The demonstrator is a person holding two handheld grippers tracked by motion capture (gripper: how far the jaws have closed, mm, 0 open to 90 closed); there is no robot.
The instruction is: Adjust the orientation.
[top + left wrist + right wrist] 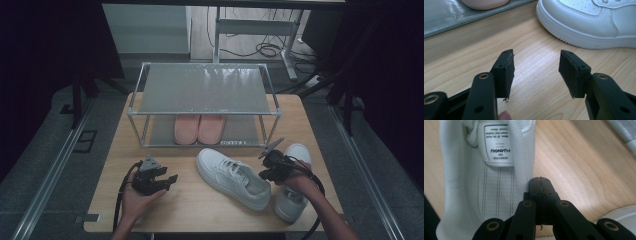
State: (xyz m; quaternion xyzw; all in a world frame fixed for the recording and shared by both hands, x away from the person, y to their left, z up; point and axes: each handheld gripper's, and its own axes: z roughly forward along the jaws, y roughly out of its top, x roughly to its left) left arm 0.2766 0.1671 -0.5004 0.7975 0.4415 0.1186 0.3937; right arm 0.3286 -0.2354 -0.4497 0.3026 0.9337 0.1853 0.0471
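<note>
High view: we see a pale wooden surface [200, 210] carrying a two-tier metal-framed shoe rack with grey shelves [202, 90], a pair of pink slippers [199, 128] on its lower shelf. Two white lace-up sneakers lie in front of the rack: one [232, 177] slants across the middle of the surface, the other [291, 197] lies at the right, partly under the person's right hand.

Our left tongs [167, 179] rest low over the surface to the left of the middle sneaker, well apart from it. Left gripper view: the black jaws stand apart with bare wood between them, and the sneaker's toe [589, 22] lies ahead and to the right.

Right tongs [539, 195]: jaws pressed together, nothing between them that we can make out. Right gripper view puts their tips just beside the inner collar wall of a sneaker [486, 182], above its perforated insole, with the printed tongue label [498, 145] ahead. Touching or not, we cannot tell.
</note>
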